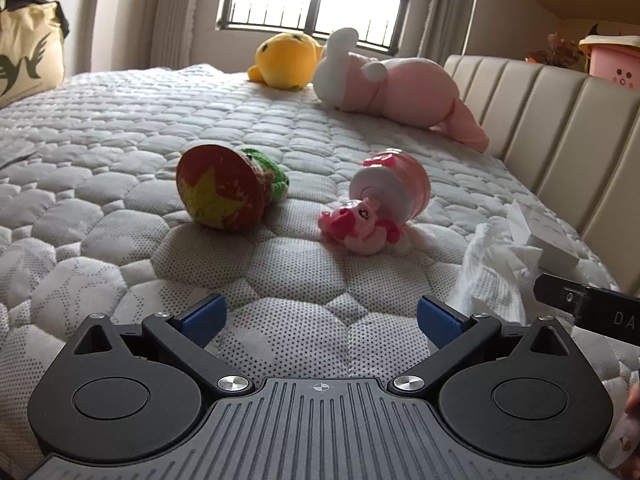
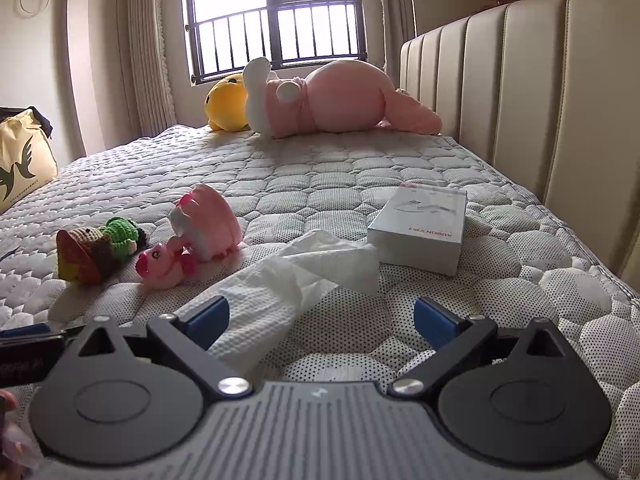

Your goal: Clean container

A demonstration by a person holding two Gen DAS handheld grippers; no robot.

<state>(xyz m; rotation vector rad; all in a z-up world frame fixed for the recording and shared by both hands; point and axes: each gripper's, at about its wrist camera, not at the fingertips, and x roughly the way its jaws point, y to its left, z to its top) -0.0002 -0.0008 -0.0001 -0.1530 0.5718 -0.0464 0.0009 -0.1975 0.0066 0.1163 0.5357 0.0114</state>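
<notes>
Toys on mattress (image 2: 360,184): two plush, two small

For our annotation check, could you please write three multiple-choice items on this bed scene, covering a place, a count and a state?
1. The white box lies:
A. near the headboard
B. on the windowsill
C. under the yellow plush

2. Large plush toys at the window end number:
A. one
B. two
C. four

3. The right gripper is:
A. shut on the tissue
B. open
C. shut on the box

Answers: 1 A, it sits on the mattress by the padded panels. 2 B, a yellow plush and a pink plush. 3 B, its jaws stand wide apart over the tissue.
</notes>
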